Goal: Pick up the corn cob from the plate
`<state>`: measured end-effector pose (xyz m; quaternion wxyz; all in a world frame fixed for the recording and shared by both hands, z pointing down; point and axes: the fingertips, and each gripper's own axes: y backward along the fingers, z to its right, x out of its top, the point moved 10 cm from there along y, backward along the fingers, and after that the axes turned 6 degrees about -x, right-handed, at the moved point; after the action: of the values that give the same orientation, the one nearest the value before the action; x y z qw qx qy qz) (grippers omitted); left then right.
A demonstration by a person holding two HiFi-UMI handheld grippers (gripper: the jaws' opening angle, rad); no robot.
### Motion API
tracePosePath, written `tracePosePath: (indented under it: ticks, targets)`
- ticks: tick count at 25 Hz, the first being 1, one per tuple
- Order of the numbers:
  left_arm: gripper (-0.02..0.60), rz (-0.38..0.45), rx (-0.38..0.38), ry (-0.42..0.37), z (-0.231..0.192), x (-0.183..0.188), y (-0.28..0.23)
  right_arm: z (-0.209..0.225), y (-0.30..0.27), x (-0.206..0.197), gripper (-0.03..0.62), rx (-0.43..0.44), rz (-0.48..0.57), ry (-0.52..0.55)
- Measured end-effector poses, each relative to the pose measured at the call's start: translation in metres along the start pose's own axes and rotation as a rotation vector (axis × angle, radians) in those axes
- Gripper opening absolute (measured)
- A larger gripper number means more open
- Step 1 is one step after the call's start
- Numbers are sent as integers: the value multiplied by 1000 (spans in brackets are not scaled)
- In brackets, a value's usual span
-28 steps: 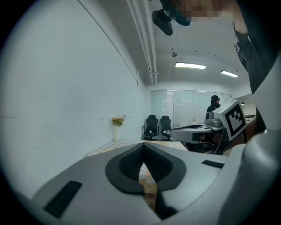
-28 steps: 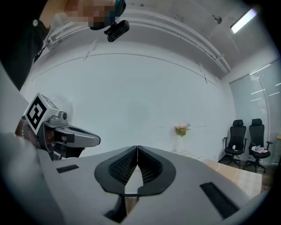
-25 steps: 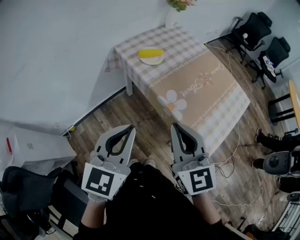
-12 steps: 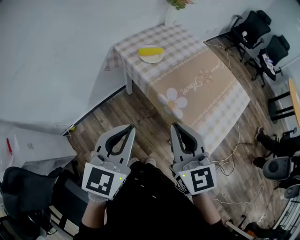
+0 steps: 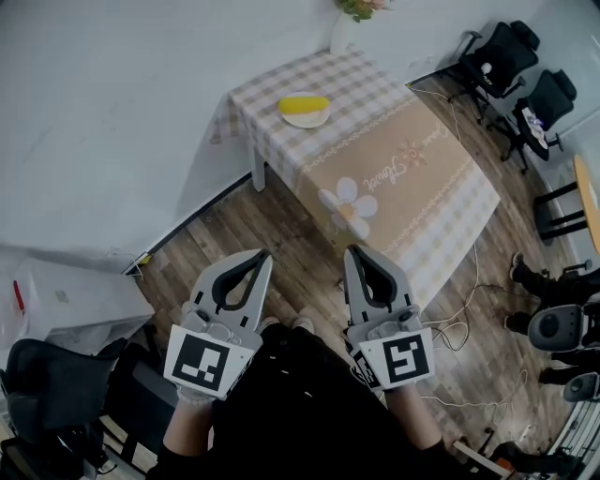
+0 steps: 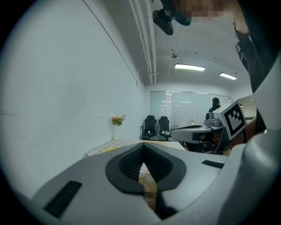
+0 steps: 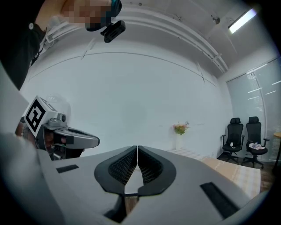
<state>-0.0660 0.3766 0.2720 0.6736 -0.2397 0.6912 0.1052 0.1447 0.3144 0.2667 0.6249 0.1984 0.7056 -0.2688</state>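
Note:
A yellow corn cob (image 5: 305, 104) lies on a pale plate (image 5: 305, 119) near the far end of a long table with a checked and beige cloth (image 5: 394, 178) in the head view. My left gripper (image 5: 262, 256) and right gripper (image 5: 351, 252) are held side by side low in that view, over the wooden floor and well short of the table. Both are shut with nothing between the jaws. In the left gripper view the left gripper (image 6: 143, 147) has its tips together; the right gripper (image 7: 138, 148) looks the same in its own view.
A vase of flowers (image 5: 349, 21) stands at the table's far end by the white wall. Black office chairs (image 5: 506, 56) are at the right, cables trail on the floor, and a white box (image 5: 66, 300) and dark chair (image 5: 56, 384) sit at the left.

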Motion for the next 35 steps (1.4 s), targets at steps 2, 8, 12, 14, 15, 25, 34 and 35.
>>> tracePosePath:
  ticks: [2,8,12,14,15,25,34,35]
  targets:
    - [12,30,-4,-19,-6,-2,3,-3,-1,1,42,-8,0,0]
    - [12,-2,-19,-13,-13,1,9,-17,-5,-1,41,-20,1,-8]
    - [12,1,-28,-26,-17,-1,15,-27,-7,-3,43,-25,1,-9]
    - [12,-4,-32,-31,-19,-2,18,-31,-6,-2,42,-31,10,-6]
    - [12,-4,-33,-35,-19,-3,19,-32,-6,-2,41,-35,14,-6]
    - [12,5,-47,-45,-25,-4,9,-24,-11,-7,43,-57,8,-6]
    - [12,0,-28,-40,-42,1,-19,-2,-47,-6,43,-33,16,-4]
    - [12,-1,-25,-41,-45,2,-23,1,-52,-5,43,-31,16,-4]
